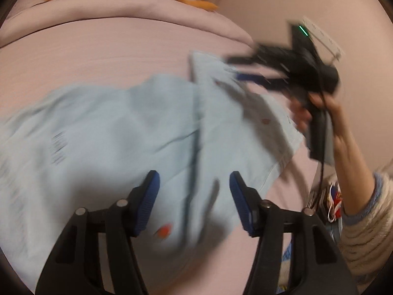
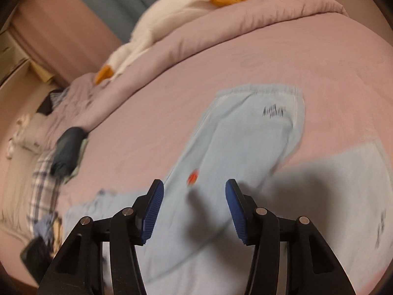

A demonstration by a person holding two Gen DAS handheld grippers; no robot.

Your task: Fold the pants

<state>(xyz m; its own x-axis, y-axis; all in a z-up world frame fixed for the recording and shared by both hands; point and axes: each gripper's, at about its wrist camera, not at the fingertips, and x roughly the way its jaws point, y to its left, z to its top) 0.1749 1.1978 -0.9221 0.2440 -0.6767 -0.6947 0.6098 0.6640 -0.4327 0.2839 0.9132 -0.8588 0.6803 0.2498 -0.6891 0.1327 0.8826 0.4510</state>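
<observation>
Pants (image 1: 118, 132), pale blue, lay spread on the pink bed cover (image 1: 122, 54), partly folded, with a small red mark (image 1: 164, 231) on the cloth between my left gripper's (image 1: 194, 202) blue pads. Those pads stood apart with nothing pinched, hanging just above the fabric. Only the left wrist view showed my right hand (image 1: 316, 108) at three o'clock, carrying the right gripper (image 1: 235, 67) over the far corner of the pants; it was too blurred there to judge. The right wrist view settled it: my right gripper (image 2: 194, 209) stood with its pads parted and empty, the pants (image 2: 245, 147) running from six o'clock up to one o'clock, dark print (image 2: 273, 110) near their far end. That view alone showed the bed's side at nine o'clock, crowded with a plaid cloth (image 2: 43, 184) and a dark bundle (image 2: 67, 150). A white plush goose (image 2: 157, 24) with orange feet lay on the folded quilt (image 2: 270, 7) at twelve o'clock. Bare pink cover lay open between the quilt and the pants. I made out no containers.
</observation>
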